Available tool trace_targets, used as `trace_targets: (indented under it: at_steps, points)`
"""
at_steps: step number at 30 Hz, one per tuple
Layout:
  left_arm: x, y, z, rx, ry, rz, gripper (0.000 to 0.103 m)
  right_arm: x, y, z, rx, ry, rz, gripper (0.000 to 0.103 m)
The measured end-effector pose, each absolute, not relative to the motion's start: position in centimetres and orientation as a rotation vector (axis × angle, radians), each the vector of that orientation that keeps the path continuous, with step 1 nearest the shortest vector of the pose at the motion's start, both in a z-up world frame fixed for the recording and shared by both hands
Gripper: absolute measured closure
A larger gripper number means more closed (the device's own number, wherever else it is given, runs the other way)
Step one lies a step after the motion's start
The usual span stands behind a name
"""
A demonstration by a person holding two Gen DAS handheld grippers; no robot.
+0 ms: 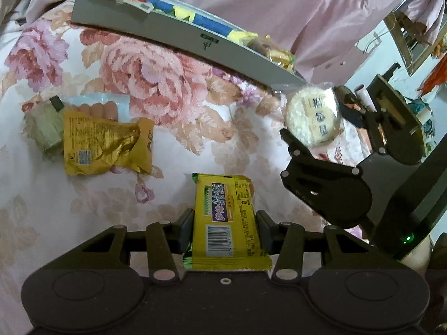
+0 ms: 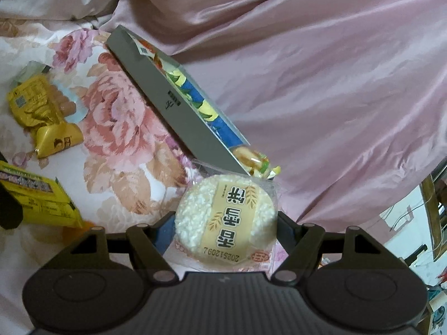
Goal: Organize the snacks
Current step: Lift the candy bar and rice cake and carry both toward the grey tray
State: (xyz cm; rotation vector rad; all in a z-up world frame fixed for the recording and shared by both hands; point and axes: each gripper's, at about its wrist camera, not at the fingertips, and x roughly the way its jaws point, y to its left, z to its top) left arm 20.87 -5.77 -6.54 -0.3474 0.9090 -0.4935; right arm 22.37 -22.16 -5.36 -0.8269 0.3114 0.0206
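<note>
1. Left gripper (image 1: 225, 223): clamped on a yellow snack bar (image 1: 227, 220), pads pressed against both long sides. Barcode end nearest the camera, far end poking forward past the fingertips. Bar lifted off the flowered bedsheet (image 1: 156, 95).
2. Same bar seen at the left edge of the right wrist view (image 2: 36, 198), with a dark finger beside it.
3. Right gripper (image 2: 225, 223): gripping a round rice cake (image 2: 226, 217) in clear wrapping, one finger on each side of the disc. Beige label band across the middle, printed date near the camera end.
4. Rice cake seen from the left wrist view too (image 1: 314, 115), held in the right gripper (image 1: 329, 128) to the right of the bar, just below the box's right end.
5. Grey box (image 1: 178, 37): long and shallow, lying on the sheet at the foot of a pink satin quilt (image 2: 307, 69). Blue and yellow packets inside, more small packets at its right end.
6. Loose pile, well left of both grippers: crumpled gold packet (image 1: 107, 142) on top, a clear pack of sausages (image 1: 102, 109) partly under it, a pale green wrapped piece (image 1: 46, 128) touching its left side.
7. Room clutter past the bed at far right, too blurred to identify.
</note>
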Motion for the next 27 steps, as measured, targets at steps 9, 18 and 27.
trace_targets:
  at_steps: [9,18,27]
  points:
    - [19.9,-6.4,-5.4,-0.186,0.793,-0.466,0.054,22.0,-21.9,-5.4,-0.843,0.297,0.020,0.026]
    - [19.1,-6.6,-3.5,-0.100,0.639,-0.445,0.054,21.8,-21.9,-5.2,-0.836,0.266,0.010,0.026]
    - [20.7,-5.2,-0.4,-0.223,0.473,-0.446,0.054,21.3,-21.6,-3.9,-0.801,0.147,0.000,0.026]
